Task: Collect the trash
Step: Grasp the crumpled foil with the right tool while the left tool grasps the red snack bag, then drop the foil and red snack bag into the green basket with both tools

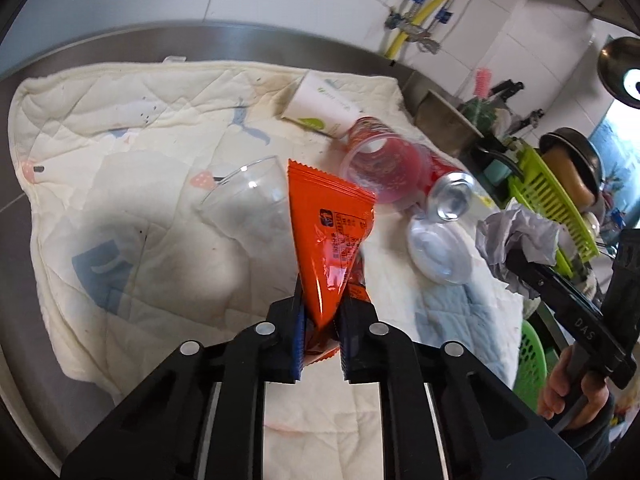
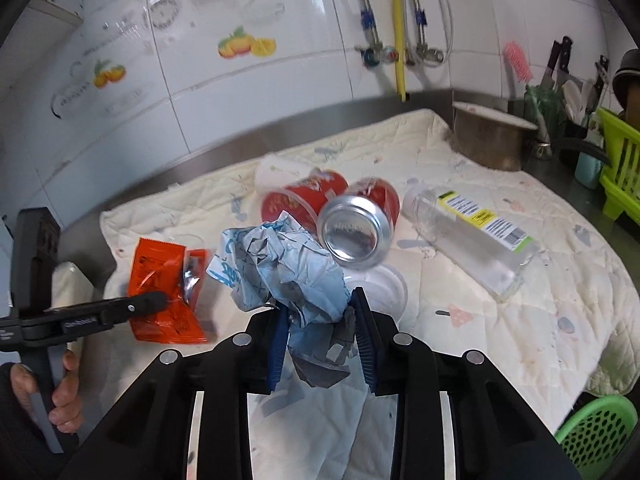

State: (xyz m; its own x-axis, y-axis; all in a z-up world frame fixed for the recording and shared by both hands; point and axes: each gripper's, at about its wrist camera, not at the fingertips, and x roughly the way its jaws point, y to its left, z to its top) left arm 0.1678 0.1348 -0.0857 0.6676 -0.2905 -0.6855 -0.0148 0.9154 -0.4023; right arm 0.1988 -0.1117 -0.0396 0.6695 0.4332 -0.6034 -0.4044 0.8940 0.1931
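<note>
In the left wrist view, the left gripper (image 1: pixel 322 312) is pinched on the lower end of an orange snack wrapper (image 1: pixel 330 232), which stands up from between the blue pads above a quilted cream cloth (image 1: pixel 120 128) spread on a steel counter (image 1: pixel 200 36). Behind the wrapper lies a clear plastic cup (image 1: pixel 248 196) on its side, and further back a white paper cup (image 1: pixel 320 108), a red printed cup (image 1: pixel 380 168), a red can (image 1: pixel 450 194) and a round clear lid (image 1: pixel 436 252), all resting on the cloth. At the right edge, the right gripper (image 1: pixel 516 264) clamps a crumpled ball of paper (image 1: pixel 520 240), with a hand (image 1: pixel 572 384) around its handle. In the right wrist view, the right gripper (image 2: pixel 320 324) is pressed against the crumpled blue-and-white paper (image 2: pixel 288 272), which bulges out above its pads. To the left, the left gripper (image 2: pixel 160 300) holds the orange wrapper (image 2: pixel 160 280) off the cloth (image 2: pixel 520 320). Beyond lie the red cup (image 2: pixel 304 196), the can (image 2: pixel 356 228) and a clear plastic bottle (image 2: pixel 472 236) on its side. A green perforated basket (image 2: pixel 596 428) shows at the lower right corner.
</note>
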